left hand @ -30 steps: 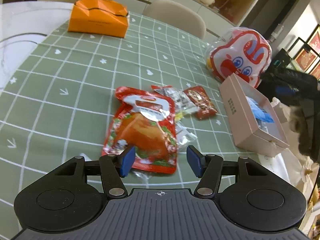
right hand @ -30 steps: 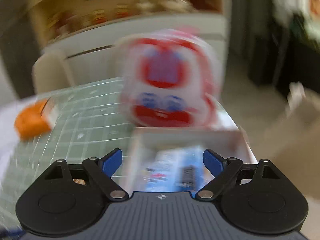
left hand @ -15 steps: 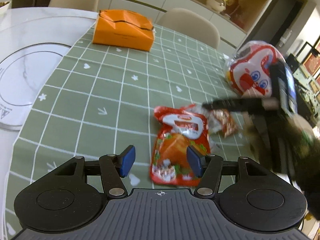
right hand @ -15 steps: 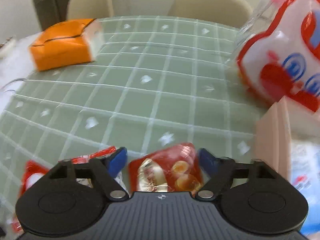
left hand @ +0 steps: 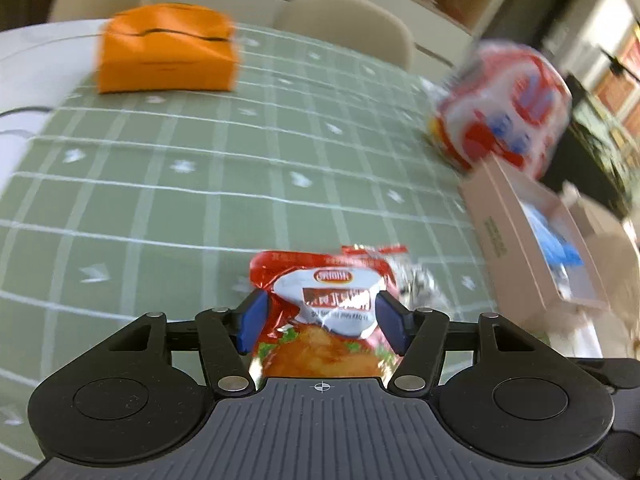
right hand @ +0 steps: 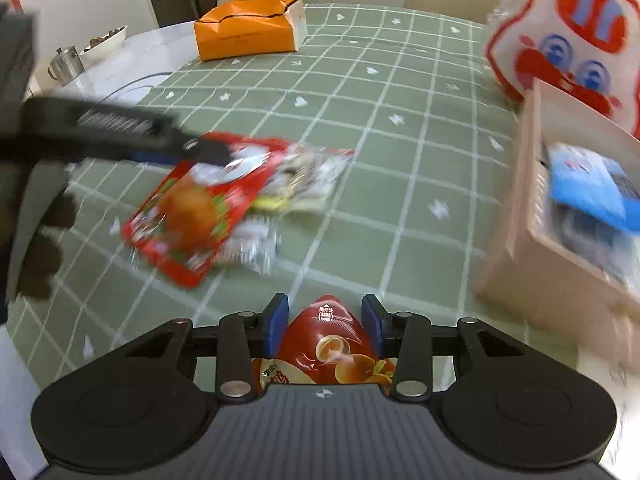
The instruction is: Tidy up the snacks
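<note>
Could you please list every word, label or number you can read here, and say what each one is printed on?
No text reads with certainty.
Red chicken snack packet: white label with brand oval and lines of print, seen upside down and blurred.
Dark red snack packet: Chinese characters, too small.
Pink box: dark side print, blurred.
Orange box: a faint line, unreadable.

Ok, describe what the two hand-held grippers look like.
Both look alike: the left hand-held gripper and right hand-held gripper have matte black ribbed bodies, round side discs, black linkage arms with silver pivot pins, and blue pads on the fingers.
</note>
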Demonstrator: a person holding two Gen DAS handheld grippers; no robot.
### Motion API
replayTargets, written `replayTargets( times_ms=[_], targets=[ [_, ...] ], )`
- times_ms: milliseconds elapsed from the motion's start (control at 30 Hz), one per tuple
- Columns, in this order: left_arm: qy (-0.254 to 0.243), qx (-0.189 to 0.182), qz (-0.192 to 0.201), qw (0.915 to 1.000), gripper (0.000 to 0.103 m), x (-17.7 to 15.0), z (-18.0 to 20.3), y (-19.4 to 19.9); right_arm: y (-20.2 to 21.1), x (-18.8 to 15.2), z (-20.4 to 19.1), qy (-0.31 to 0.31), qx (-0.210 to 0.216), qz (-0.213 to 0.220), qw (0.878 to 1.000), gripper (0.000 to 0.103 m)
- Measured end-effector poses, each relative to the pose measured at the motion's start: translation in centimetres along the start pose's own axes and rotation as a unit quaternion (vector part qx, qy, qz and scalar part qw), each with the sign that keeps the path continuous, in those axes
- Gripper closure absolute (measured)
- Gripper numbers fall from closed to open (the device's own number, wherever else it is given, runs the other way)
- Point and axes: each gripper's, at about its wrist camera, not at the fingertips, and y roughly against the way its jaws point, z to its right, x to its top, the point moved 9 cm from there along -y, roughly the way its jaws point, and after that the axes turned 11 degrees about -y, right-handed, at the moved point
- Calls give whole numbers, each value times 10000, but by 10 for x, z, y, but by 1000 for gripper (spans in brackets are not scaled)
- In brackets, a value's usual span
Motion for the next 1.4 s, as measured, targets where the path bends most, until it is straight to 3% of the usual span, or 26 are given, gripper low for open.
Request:
replayTargets(
  times_ms=[133, 200, 267, 367, 500, 633, 700, 767, 867, 933, 1133, 1267, 1400],
  targets=[
    [-776, -16, -276, 9966, 36, -10, 35, -6, 12, -13, 6, 79, -109, 97, 9999, 60],
    [-974, 19, -355, 9946, 37, -17, 43, -3, 18, -14, 11, -28, -102, 204, 9997, 51],
    [-979, -5, -429, 9943, 39, -27, 47, 2, 22, -6, 14, -183, -6, 354, 9992, 47],
    [-919, -31, -460, 9947, 43, -40, 48, 12, 20, 21, 12, -399, 111, 644, 9971, 34],
    [-743, 23, -539, 9958, 51, -59, 38, 29, -2, 65, 4, -542, 117, 784, 9954, 31],
    [-608, 146, -538, 9966, 51, -69, 25, 47, -46, 97, -1, -763, 102, 431, 9961, 30],
    [-548, 171, -491, 9971, 51, -71, 21, 57, -70, 102, 2, -766, -189, 183, 9967, 30],
    [-546, 210, -441, 9973, 55, -72, 18, 65, -78, 103, -1, -506, -433, 219, 9975, 27],
    [-501, 193, -368, 9979, 55, -74, 15, 75, -76, 92, -11, -247, -437, 135, 9986, 30],
    [-478, 173, -334, 9981, 55, -72, 17, 77, -66, 81, -18, -92, -334, 126, 9993, 44],
    [-592, 41, -202, 9980, 55, -73, 37, 87, -7, 43, -13, -62, -147, 314, 9994, 50],
    [-590, -129, -360, 9975, 55, -87, 54, 77, 30, 8, 19, -113, -591, 498, 9969, 50],
    [-644, -279, -506, 9963, 55, -97, 72, 62, 50, -35, 62, -541, -922, 386, 9935, 50]
  ],
)
